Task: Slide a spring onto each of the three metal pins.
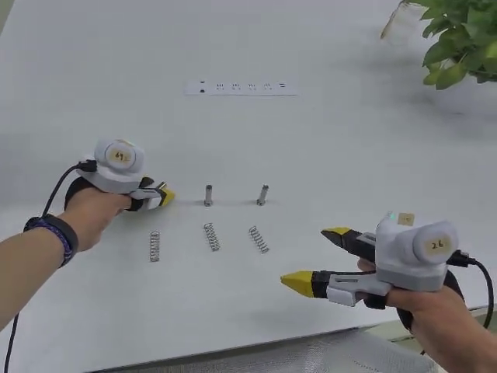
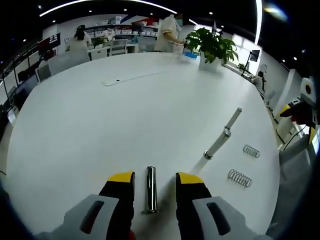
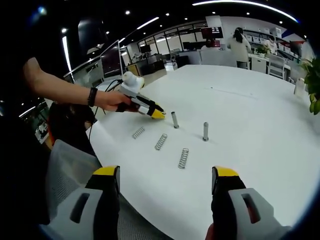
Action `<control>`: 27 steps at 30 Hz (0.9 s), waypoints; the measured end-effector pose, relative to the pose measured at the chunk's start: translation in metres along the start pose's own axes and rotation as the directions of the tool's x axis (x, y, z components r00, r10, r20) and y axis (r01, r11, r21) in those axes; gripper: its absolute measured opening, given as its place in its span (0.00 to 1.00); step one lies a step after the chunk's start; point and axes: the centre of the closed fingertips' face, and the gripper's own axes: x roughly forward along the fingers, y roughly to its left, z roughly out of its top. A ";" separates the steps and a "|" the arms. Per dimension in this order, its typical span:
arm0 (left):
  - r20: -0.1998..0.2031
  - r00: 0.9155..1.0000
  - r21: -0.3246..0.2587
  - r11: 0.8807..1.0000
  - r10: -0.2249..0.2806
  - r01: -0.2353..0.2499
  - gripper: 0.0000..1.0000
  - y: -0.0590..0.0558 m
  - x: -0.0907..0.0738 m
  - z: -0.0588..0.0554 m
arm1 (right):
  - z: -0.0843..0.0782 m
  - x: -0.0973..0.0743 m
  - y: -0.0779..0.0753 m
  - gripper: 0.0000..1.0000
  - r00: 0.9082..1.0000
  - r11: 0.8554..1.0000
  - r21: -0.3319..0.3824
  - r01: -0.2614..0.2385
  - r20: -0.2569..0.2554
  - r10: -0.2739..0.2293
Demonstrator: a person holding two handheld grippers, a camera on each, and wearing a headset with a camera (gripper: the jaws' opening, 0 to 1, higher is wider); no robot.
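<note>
Three metal pins stand in a row on the white table. My left gripper point(image 1: 165, 194) is open, and the leftmost pin point(image 2: 150, 189) stands between its yellow fingertips point(image 2: 121, 178) with a gap on each side. The middle pin point(image 1: 208, 195) and the right pin point(image 1: 262, 194) stand free. In front of them lie three springs, a left one point(image 1: 154, 246), a middle one point(image 1: 211, 236) and a right one point(image 1: 258, 239). My right gripper point(image 1: 318, 256) hovers wide open and holds nothing, to the right of the springs near the table's front edge. The right gripper view has the springs point(image 3: 161, 141) ahead of that gripper point(image 3: 166, 172).
A white power strip point(image 1: 241, 88) lies further back on the table. A potted plant point(image 1: 458, 39) stands at the far right corner. The table's front edge point(image 1: 233, 353) runs just below my right gripper. People stand at desks far behind.
</note>
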 end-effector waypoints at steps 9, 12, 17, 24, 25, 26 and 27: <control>0.000 1.000 0.009 1.000 0.012 -0.012 0.15 0.002 0.001 0.003 | 0.000 0.001 -0.001 0.73 1.000 1.000 0.001 -0.001 -0.001 0.001; -0.005 1.000 0.015 1.000 0.025 -0.024 0.10 0.006 0.002 0.003 | -0.001 0.001 0.000 0.73 1.000 1.000 0.002 -0.001 -0.002 0.001; -0.009 0.999 0.018 0.999 0.041 -0.041 0.04 0.013 0.005 0.004 | -0.001 0.002 0.000 0.73 1.000 1.000 0.002 -0.003 -0.003 0.003; -0.021 0.999 0.006 0.999 0.049 -0.048 0.00 0.014 0.006 0.006 | 0.001 0.003 0.000 0.73 1.000 1.000 -0.001 -0.005 0.001 0.005; -0.023 0.999 0.005 0.999 0.048 -0.048 0.00 0.014 0.006 0.006 | 0.001 0.003 0.000 0.73 1.000 1.000 -0.002 -0.006 0.001 0.006; -0.024 0.999 0.004 0.999 0.047 -0.047 0.00 0.014 0.007 0.006 | 0.001 0.003 0.000 0.73 1.000 1.000 -0.003 -0.006 0.001 0.006; -0.027 0.999 0.002 0.999 0.047 -0.047 0.00 0.013 0.006 0.006 | 0.001 0.004 0.001 0.73 1.000 1.000 -0.003 -0.007 0.001 0.007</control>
